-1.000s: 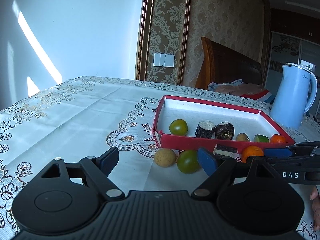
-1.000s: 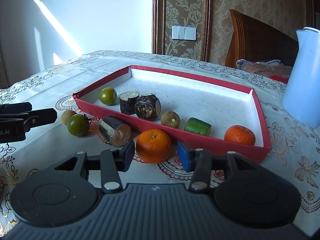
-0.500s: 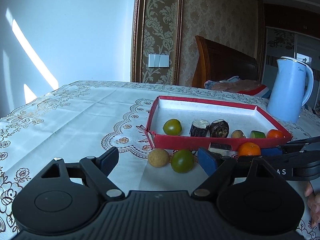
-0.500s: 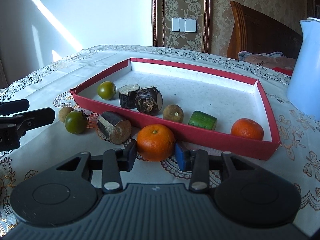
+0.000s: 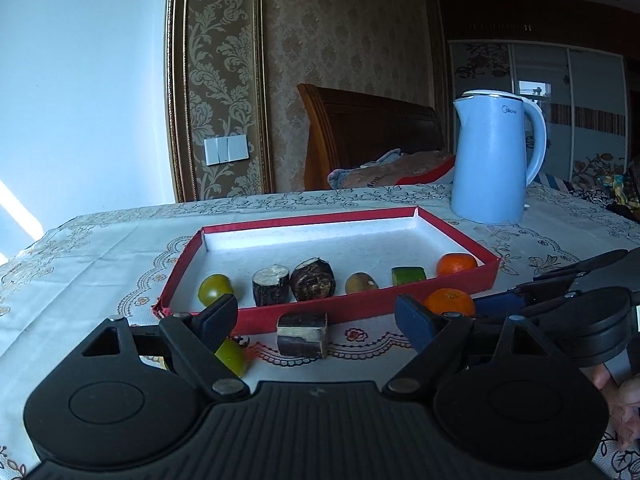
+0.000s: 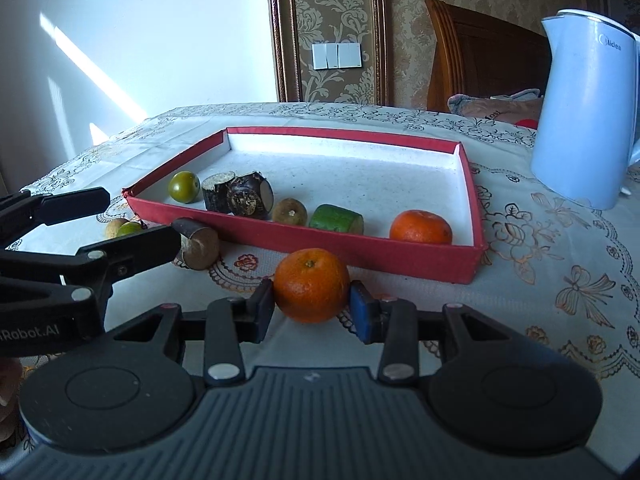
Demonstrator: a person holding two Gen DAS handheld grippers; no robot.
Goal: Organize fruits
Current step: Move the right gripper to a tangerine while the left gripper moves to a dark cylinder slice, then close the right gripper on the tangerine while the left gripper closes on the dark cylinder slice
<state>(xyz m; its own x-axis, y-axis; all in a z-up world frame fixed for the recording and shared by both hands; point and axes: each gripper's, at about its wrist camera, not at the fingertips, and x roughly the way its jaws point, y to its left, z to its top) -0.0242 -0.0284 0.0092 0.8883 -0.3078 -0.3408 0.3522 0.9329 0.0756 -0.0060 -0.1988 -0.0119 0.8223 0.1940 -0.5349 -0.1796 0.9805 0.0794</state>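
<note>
Right tongs (image 6: 312, 312): you squeezed the orange (image 6: 311, 285), both pads touching it, on the surface (image 6: 540, 300) just in front of the red tray (image 6: 360, 246) | Left tongs (image 5: 316, 318): you held them wide apart, gripping nothing, a brown chunk (image 5: 303, 334) lying between them near the tray

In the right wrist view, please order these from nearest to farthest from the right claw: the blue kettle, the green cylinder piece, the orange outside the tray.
1. Orange outside the tray: between the right claw pads.
2. Green cylinder piece: inside the red tray, near its front wall.
3. Blue kettle: far right, behind the tray.
</note>
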